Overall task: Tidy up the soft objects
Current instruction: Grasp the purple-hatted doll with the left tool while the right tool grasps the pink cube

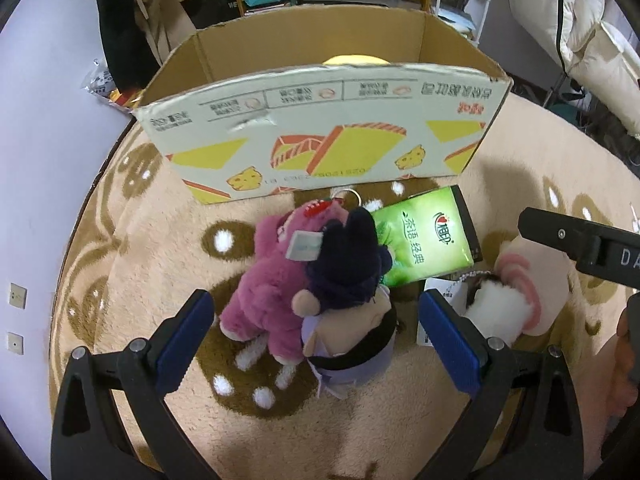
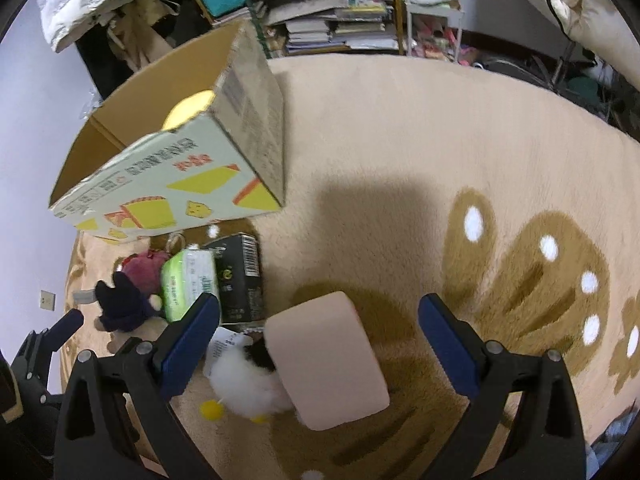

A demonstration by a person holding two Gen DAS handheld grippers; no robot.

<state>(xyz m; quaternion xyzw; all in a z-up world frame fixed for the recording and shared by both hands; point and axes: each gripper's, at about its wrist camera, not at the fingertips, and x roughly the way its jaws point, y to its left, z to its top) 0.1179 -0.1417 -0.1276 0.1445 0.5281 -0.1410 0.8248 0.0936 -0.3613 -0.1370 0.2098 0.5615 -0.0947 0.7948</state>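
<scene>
A pink plush bear (image 1: pixel 266 280) and a doll with dark navy hair and a lilac dress (image 1: pixel 348 312) lie together on the rug, in front of an open cardboard box (image 1: pixel 320 136). My left gripper (image 1: pixel 316 344) is open, its blue pads either side of the doll, just above it. A white fluffy plush with a pink block-shaped part (image 2: pixel 326 360) lies between the blue pads of my open right gripper (image 2: pixel 320 344). The same plush shows in the left wrist view (image 1: pixel 508 300). Something yellow (image 2: pixel 188 110) lies inside the box (image 2: pixel 168 184).
A green tissue pack (image 1: pixel 424 236) and a black carton (image 2: pixel 240 276) lie between the plush toys and the box. The beige rug (image 2: pixel 400 140) has brown paw patterns. Shelves of books (image 2: pixel 336 12) and hanging clothes stand behind the box.
</scene>
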